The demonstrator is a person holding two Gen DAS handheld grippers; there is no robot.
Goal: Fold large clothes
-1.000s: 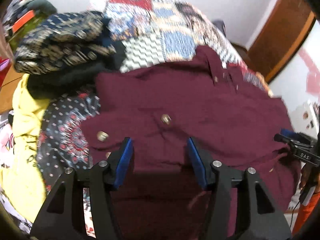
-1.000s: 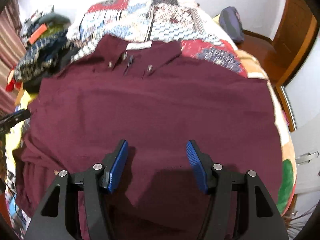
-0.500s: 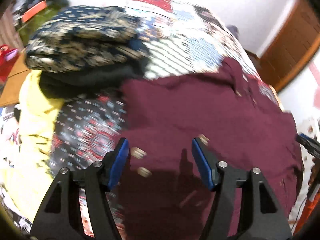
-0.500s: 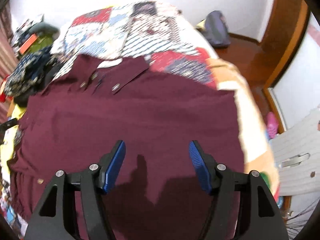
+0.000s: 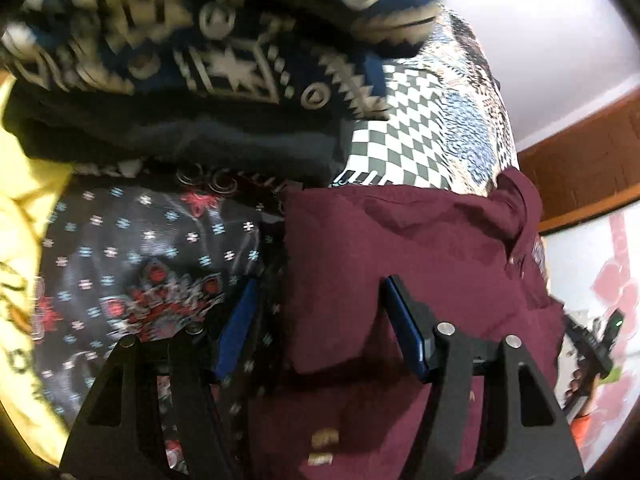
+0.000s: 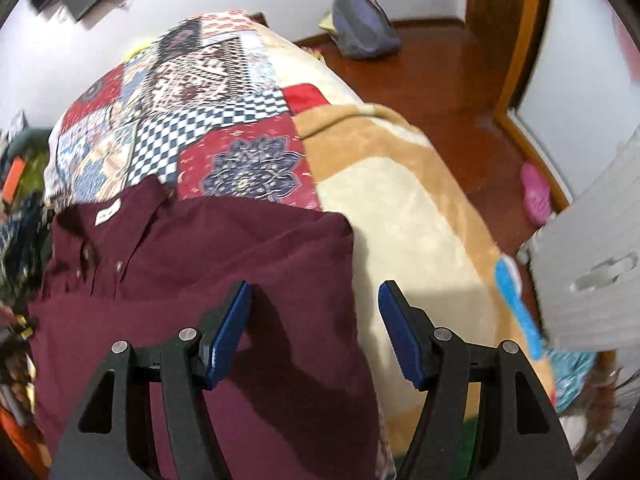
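left gripper: matte black triangulated finger frames with open cut-outs | blue ribbed pads on inner faces | two round silver screw heads per finger || right gripper: same build, black frames, blue ribbed pads, silver screw heads | seen in left wrist view as a black body bearing a small green light

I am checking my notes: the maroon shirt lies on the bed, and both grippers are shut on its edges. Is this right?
Not quite. The shirt lies on the bed, but both wrist views show the left gripper and right gripper open, holding nothing.
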